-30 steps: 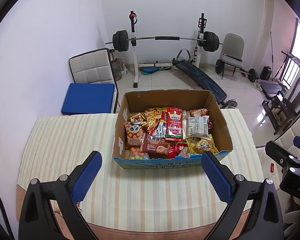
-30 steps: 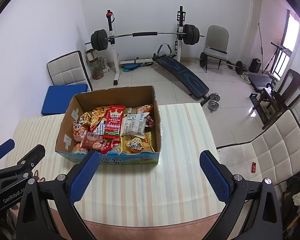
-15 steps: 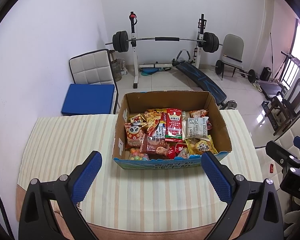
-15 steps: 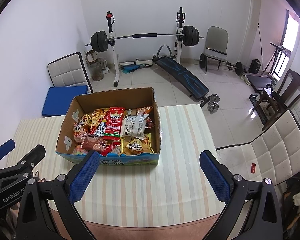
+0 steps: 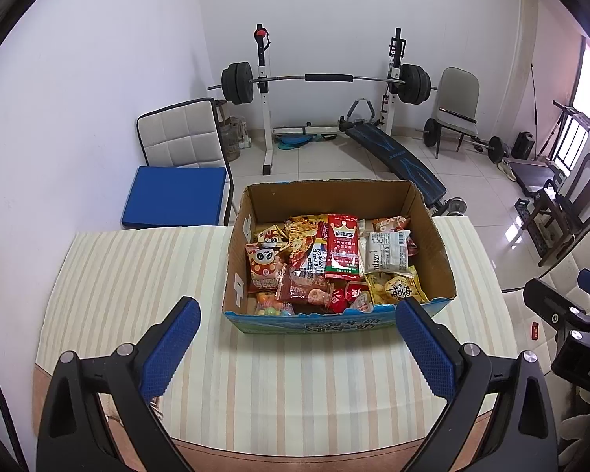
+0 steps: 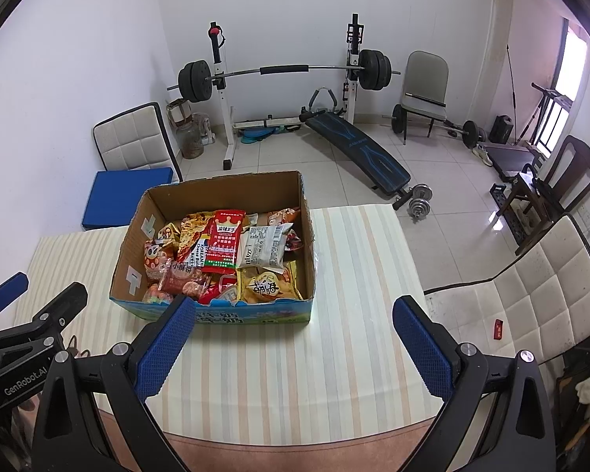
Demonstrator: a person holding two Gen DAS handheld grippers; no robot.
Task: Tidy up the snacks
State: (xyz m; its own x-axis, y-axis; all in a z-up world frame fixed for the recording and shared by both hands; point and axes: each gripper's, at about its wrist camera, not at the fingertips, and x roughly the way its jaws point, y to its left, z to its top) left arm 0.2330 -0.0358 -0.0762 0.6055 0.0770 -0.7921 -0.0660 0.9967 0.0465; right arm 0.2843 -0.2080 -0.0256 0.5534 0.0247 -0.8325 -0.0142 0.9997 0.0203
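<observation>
An open cardboard box [image 5: 436, 244] [image 6: 308, 236] stands on a striped tablecloth [image 5: 137, 275] [image 6: 358, 267]. It holds several snack packets, among them a red packet [image 5: 342, 246] [image 6: 226, 242], a white packet [image 5: 385, 251] [image 6: 265, 251] and a yellow packet [image 5: 397, 285] [image 6: 265, 285]. My left gripper [image 5: 297, 348] is open and empty, held above the table short of the box's near wall. My right gripper [image 6: 293, 348] is open and empty, short of the box's near right corner.
A white padded chair with a blue cushion [image 5: 173, 196] stands behind the table at the left. Another white chair [image 6: 531, 299] stands at the table's right side. A barbell rack [image 5: 326, 78] and a sit-up bench [image 6: 358, 149] stand on the tiled floor beyond.
Both grippers have drifted slightly; the box sits a little lower in the right wrist view. Nothing was taken hold of or let go.
</observation>
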